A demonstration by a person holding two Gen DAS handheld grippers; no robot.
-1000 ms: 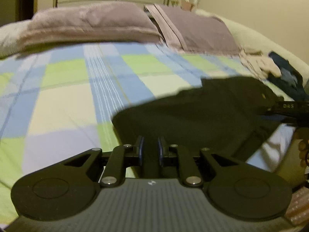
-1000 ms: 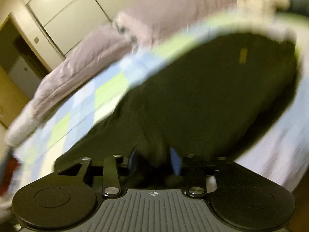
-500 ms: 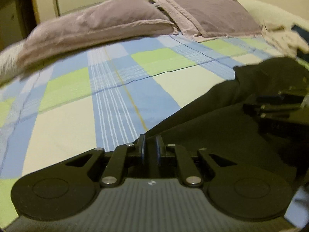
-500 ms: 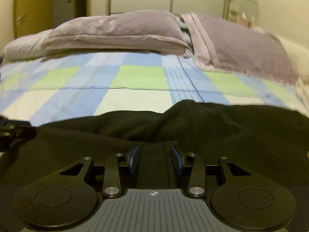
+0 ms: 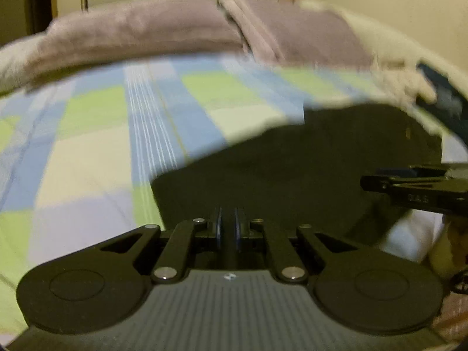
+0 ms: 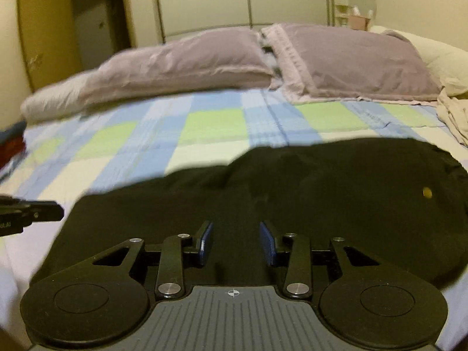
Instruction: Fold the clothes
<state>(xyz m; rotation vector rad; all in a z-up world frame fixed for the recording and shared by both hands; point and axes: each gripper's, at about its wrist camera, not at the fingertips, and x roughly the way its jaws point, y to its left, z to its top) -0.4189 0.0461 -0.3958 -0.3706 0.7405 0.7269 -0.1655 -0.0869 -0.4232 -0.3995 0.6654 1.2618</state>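
The black garment (image 6: 292, 193) lies soft and limp on the bed (image 6: 210, 125), spread ahead of both tongs. The left gripper (image 5: 227, 229) is pinched nearly shut, seemingly on its near hem, though blur hides the fabric. The right gripper (image 6: 236, 244) stands half open over the cloth, its pads apart from it; the near edge is the place to grip.

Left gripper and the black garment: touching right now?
Touching. In the left wrist view, the left gripper has its jaws nearly shut, with a dark fold of the black garment pinched between the blue pads.
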